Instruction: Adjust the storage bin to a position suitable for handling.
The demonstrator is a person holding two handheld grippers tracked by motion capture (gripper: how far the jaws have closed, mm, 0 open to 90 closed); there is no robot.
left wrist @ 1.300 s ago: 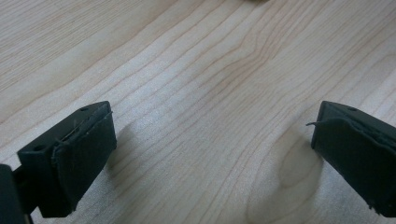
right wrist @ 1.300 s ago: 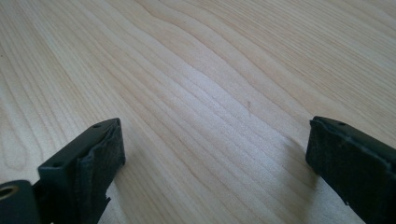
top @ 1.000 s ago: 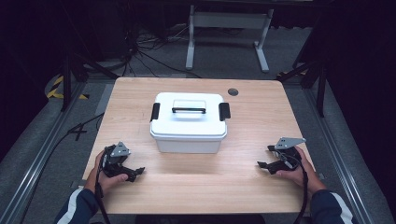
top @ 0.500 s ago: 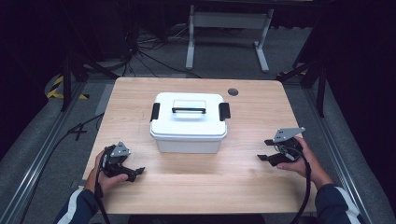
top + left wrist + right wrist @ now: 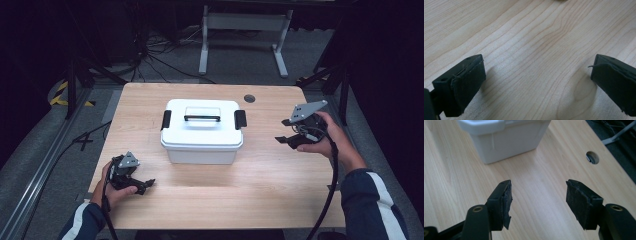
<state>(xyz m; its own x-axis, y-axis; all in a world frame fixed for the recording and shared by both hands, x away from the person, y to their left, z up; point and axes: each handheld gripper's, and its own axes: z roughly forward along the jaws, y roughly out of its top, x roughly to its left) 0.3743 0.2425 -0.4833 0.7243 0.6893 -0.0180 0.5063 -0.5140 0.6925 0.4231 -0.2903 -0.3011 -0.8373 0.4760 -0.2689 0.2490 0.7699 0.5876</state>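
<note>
High view, left to right: at the lower left of the frame the left tongs (image 5: 145, 185) rest low on the counter (image 5: 280, 200), in the same spot as a second ago. The left gripper view has their jaws spread wide over bare wood grain, released, with nothing between them.

At the frame's centre sits the white storage box (image 5: 202, 131), lid on, black latches (image 5: 166, 119) down at both ends and a black-trimmed carry handle (image 5: 202, 118) lying flat on top. It has not shifted.

At the right, the right tongs (image 5: 281, 139) have lifted off the counter and now hang in the air beside the box's right end, pointing toward it. Their jaws have just been closing partway; the right gripper view shows only counter between the pads (image 5: 507, 202), so they grip nothing. My guess is that this hand is heading for the right-hand latch or the handle, narrowing to fit it.

A round cable hole (image 5: 249, 98) lies behind the box. Nothing stands between the tongs and the box.
</note>
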